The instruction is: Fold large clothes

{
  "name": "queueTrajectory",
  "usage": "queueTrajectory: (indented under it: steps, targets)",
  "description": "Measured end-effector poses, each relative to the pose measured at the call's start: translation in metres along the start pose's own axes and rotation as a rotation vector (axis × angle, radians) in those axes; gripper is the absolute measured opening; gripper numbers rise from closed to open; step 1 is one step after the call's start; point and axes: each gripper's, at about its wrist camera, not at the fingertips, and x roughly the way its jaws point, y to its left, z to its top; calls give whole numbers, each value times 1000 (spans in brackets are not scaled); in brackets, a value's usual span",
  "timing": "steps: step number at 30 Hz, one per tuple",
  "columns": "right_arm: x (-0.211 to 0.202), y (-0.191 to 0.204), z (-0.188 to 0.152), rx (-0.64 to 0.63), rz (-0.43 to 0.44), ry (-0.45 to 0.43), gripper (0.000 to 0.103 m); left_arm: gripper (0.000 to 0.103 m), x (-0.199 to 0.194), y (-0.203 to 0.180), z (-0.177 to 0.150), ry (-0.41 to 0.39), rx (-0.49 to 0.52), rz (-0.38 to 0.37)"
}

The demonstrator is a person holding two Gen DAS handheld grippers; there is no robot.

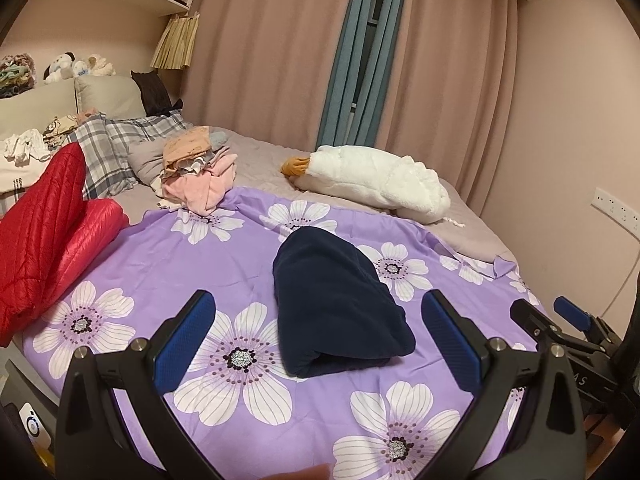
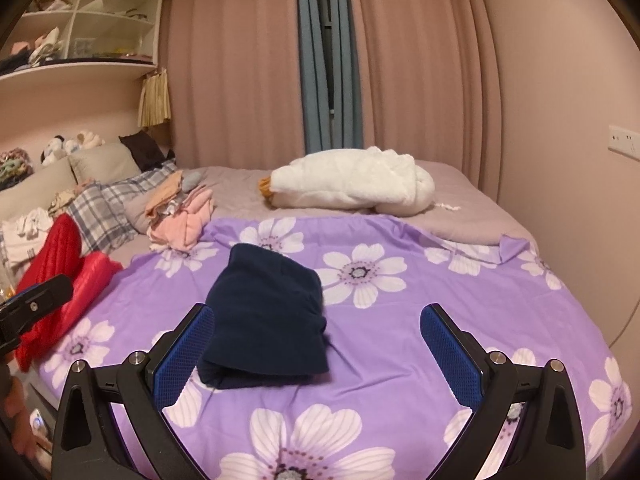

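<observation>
Floral bedsheet (image 1: 248,264) bears folded navy garment (image 1: 336,312); both grippers' fingers (image 1: 188,336) (image 2: 448,352) apart, empty.

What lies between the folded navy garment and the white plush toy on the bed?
Only flowered purple sheet and bare grey bedding lie between the navy garment and white plush toy; both views show it.

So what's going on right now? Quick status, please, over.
Left gripper open, holding nothing. Right gripper open, holding nothing. Navy garment lies folded on the purple floral sheet. Nothing in the way; red jacket off to the left.
</observation>
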Motion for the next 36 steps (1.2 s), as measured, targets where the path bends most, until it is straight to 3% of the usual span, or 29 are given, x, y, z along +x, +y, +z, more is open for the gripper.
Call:
queueTrajectory:
  steps: [26, 36]
  targets:
    - [4, -14, 0, 14, -75, 8, 102, 103, 3, -12, -7, -3, 87, 48]
    - [4, -8, -1, -12, -64, 8, 102, 103, 4, -13, -7, -7, 89, 75]
